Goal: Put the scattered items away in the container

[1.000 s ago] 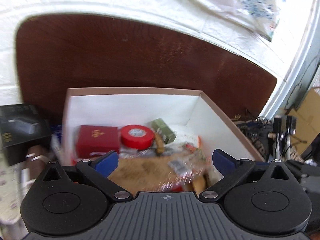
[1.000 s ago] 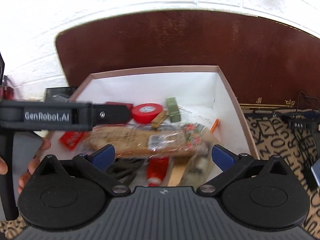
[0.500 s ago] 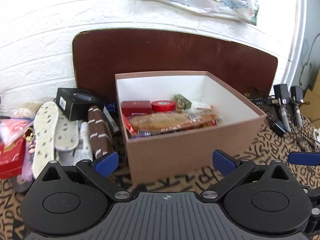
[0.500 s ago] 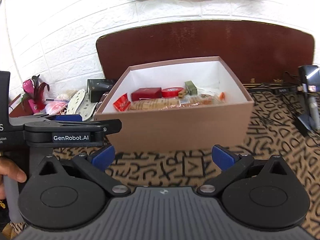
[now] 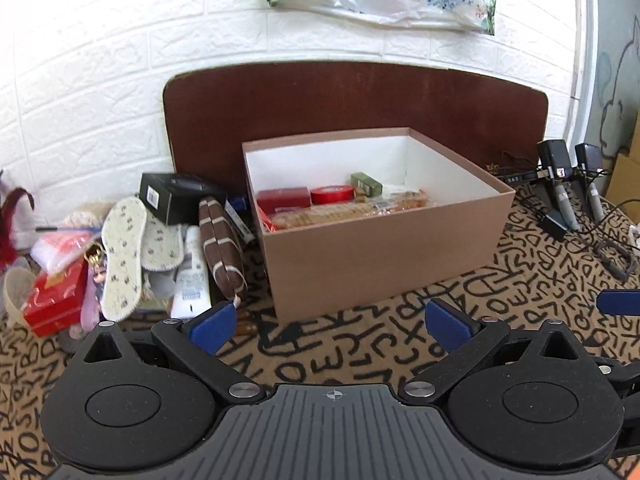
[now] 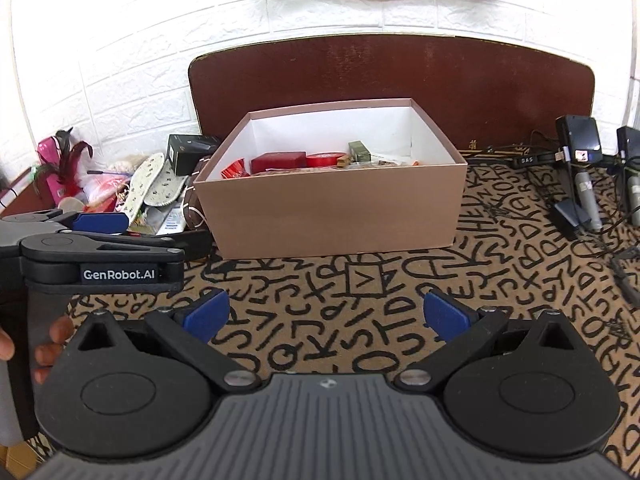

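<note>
A brown cardboard box [image 5: 384, 260] [image 6: 332, 208] stands on the patterned cloth. It holds a red box [image 5: 283, 199], a red tape roll [image 5: 333, 195], a green packet [image 5: 366, 184] and a wrapped bread pack [image 5: 332, 212]. Left of the box lies a pile: insoles [image 5: 124, 248], a striped brown pouch [image 5: 220, 248], a white tube [image 5: 191, 276], a black box [image 5: 176, 196], a red box [image 5: 54, 300]. My left gripper [image 5: 332, 322] is open and empty, well in front of the box. My right gripper [image 6: 326, 314] is open and empty, also in front of the box.
Black chargers, microphones and cables [image 5: 564, 200] lie right of the box. A dark wooden board [image 5: 352, 104] leans on the white brick wall behind. The left gripper's body [image 6: 100, 256] shows at the left of the right wrist view. Pink feathery items [image 6: 60, 168] stand far left.
Both grippers have pulled back from over the box to well in front of it, open and empty. The bread pack now lies in the box.
</note>
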Motion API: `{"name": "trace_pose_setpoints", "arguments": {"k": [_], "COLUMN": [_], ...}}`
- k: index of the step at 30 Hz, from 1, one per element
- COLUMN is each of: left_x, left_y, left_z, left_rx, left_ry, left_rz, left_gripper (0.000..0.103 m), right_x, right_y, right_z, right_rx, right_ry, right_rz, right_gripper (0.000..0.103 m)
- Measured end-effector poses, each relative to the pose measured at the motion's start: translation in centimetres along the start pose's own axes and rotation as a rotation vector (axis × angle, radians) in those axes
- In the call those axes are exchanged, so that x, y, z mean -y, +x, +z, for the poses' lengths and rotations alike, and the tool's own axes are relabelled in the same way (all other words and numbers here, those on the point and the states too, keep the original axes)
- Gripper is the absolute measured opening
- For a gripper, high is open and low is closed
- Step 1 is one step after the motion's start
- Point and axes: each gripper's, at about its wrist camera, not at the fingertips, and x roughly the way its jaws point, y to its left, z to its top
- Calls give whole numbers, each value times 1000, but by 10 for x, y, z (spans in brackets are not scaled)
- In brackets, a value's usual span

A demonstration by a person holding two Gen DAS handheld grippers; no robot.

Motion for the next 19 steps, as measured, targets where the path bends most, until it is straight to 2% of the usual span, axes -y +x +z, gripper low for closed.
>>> {"name": "trace_pose_setpoints", "arguments": {"k": [4,14,19], "left_x": [-2,-11,-9], "left_y": [0,15,19], "left_z": [-1,-5,-5], "left_rx": [-11,-84,-82], "left_ry": [-11,-99,-85], "left_rz": [2,-53,-56], "left_gripper": [103,103,103], "right_x": [-1,-2,0], "right_y": [-1,11,20], "right_z": [0,0,0], "right_rx": [-1,-23,-46], "right_ry": [-8,-16,-17], "right_rz": [-1,-19,-22], "right_gripper": [103,103,103]}}
